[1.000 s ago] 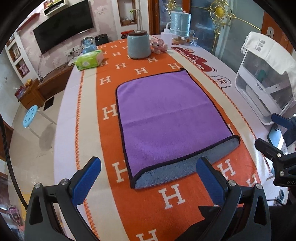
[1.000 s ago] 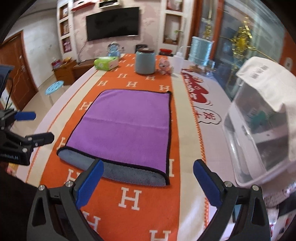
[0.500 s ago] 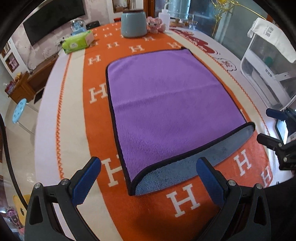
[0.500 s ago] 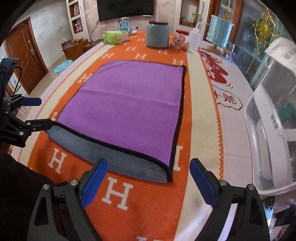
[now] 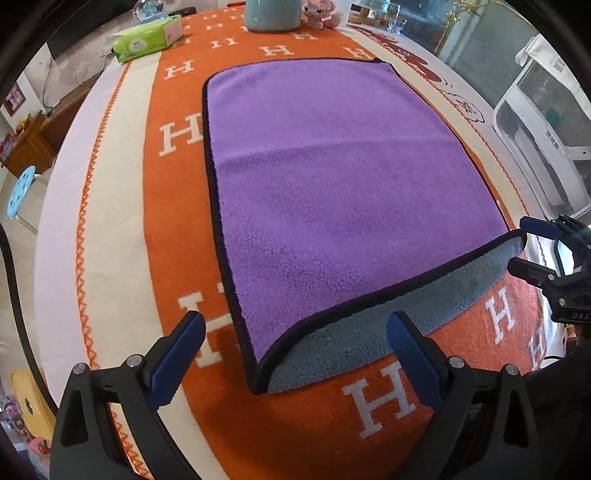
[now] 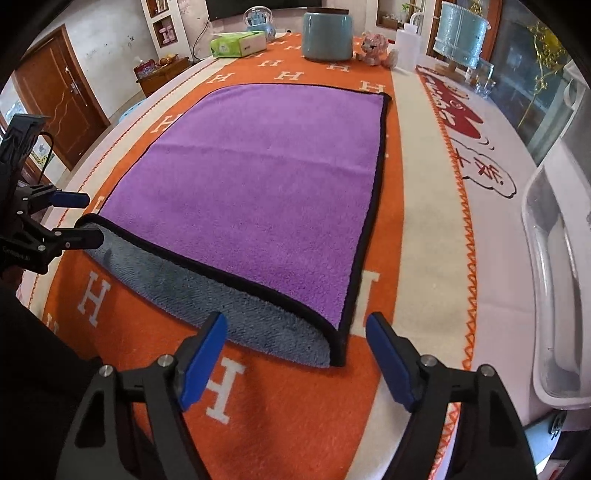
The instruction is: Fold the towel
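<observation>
A purple towel point(image 5: 332, 184) with a black hem and a grey underside lies folded in half on the orange H-patterned tablecloth point(image 5: 177, 206); it also shows in the right wrist view point(image 6: 258, 192). The grey lower layer point(image 5: 369, 343) sticks out along the near edge. My left gripper point(image 5: 295, 332) is open, just above the towel's near left corner. My right gripper point(image 6: 295, 332) is open, just above the near right corner. Each gripper shows at the edge of the other's view, close to its corner. Neither holds anything.
At the far end stand a teal jar point(image 6: 327, 35), a green tissue pack point(image 6: 238, 42), a pink toy point(image 6: 373, 46) and a white bottle point(image 6: 406, 48). A clear plastic box point(image 6: 554, 295) sits at the right table edge. A blue stool point(image 5: 20, 192) stands on the floor to the left.
Both grippers have moved forward and down toward the towel's near corners. The towel itself has not moved, and both grippers stay open.
</observation>
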Motion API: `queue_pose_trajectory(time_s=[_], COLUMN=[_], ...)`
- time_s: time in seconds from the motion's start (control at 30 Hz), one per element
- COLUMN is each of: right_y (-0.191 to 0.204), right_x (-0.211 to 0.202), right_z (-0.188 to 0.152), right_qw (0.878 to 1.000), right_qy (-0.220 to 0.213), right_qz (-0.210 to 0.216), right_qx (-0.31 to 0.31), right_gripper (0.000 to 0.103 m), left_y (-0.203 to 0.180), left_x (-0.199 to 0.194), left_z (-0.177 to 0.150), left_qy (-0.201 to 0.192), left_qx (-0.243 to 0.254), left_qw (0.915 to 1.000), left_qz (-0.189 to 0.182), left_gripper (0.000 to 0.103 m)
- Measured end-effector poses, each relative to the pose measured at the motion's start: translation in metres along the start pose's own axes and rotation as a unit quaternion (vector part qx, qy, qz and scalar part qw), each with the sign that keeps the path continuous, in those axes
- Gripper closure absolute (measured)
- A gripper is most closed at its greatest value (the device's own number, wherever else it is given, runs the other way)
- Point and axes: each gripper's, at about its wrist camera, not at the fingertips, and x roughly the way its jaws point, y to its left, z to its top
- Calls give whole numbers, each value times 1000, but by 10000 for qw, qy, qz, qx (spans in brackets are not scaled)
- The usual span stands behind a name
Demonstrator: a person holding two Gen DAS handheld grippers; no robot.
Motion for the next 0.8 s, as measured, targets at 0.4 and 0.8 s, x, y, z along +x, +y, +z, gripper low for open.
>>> queue_pose_trajectory(time_s=[0.4,0.8], right_y=[0,0], right_x=[6,1], right_z=[-4,-9], right_qw=[9997,9998], right_qy=[95,94], right_qz=[207,176], right_qx=[13,37], right_gripper=[49,63], left_y=[-9,1], left_x=[7,-1], left_z=[-4,-10], left_qy=[147,6], left_qx=[32,-172], left_qw=[9999,9998], left_qz=[5,-60], left_gripper=[24,58])
